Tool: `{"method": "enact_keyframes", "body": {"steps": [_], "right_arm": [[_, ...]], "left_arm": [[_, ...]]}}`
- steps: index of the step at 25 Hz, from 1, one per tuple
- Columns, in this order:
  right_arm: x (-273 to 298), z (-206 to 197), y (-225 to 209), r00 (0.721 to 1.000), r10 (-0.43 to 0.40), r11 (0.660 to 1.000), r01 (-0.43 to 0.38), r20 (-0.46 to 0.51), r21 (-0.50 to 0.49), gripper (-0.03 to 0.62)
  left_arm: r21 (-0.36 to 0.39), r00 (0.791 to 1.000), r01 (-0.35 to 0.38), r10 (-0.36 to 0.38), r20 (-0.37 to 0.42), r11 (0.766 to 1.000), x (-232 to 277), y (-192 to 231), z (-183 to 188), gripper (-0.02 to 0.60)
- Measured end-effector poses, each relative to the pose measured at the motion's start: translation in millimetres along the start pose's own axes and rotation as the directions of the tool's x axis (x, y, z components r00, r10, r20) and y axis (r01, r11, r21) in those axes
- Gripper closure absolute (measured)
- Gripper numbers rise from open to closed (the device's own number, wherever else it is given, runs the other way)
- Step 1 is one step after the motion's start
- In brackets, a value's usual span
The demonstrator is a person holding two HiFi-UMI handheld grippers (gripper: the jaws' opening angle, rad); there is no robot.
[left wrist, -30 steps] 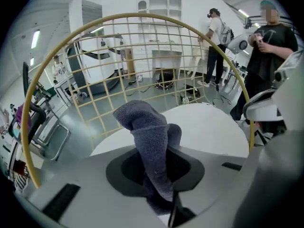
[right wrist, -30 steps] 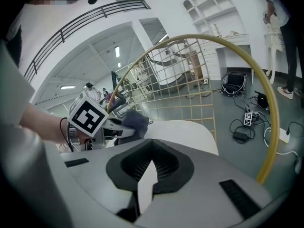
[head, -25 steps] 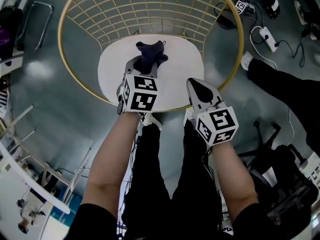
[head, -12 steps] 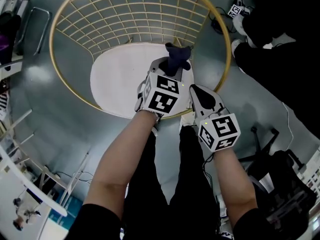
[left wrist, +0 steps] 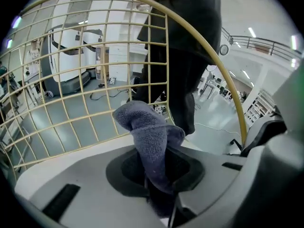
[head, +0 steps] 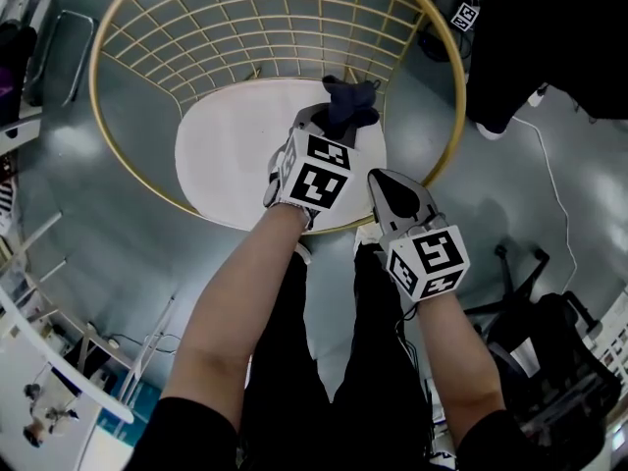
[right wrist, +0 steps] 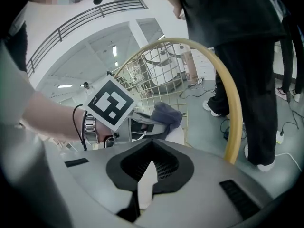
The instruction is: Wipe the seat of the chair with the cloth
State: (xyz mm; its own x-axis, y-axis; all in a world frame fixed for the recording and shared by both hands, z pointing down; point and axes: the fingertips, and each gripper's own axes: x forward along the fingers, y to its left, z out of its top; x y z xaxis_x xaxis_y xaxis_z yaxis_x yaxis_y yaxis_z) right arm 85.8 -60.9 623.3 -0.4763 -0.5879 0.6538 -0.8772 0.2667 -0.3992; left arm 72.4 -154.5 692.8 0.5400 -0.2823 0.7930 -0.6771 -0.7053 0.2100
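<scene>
The left gripper [head: 326, 126] has its jaws clamped on a dark blue cloth [head: 350, 100], which bunches up past the tips at the back right of the chair's white seat [head: 235, 145], close to the gold wire back [head: 275, 27]. The right gripper [head: 385, 179] hangs near the seat's front rim, jaws pressed together with nothing in them. A person in dark trousers [head: 530, 47] stands just beyond the chair.

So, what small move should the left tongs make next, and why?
Probably sweep the left tongs, shut on the dark blue terry cloth, leftward: the cloth sits at the back right of the round white chair seat, mostly bare to the left.
</scene>
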Motion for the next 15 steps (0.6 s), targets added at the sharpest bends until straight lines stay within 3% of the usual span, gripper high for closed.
{"method": "enact_keyframes", "body": {"steps": [15], "right_arm": [[35.5,2.3,48.5,0.999,0.028,0.999,-0.028,-0.027,-0.026,0.582]], "left_arm": [[-0.091,0.988,-0.136,0.129,-0.08,0.987,-38.9,111.5,-61.9,0.491]]}}
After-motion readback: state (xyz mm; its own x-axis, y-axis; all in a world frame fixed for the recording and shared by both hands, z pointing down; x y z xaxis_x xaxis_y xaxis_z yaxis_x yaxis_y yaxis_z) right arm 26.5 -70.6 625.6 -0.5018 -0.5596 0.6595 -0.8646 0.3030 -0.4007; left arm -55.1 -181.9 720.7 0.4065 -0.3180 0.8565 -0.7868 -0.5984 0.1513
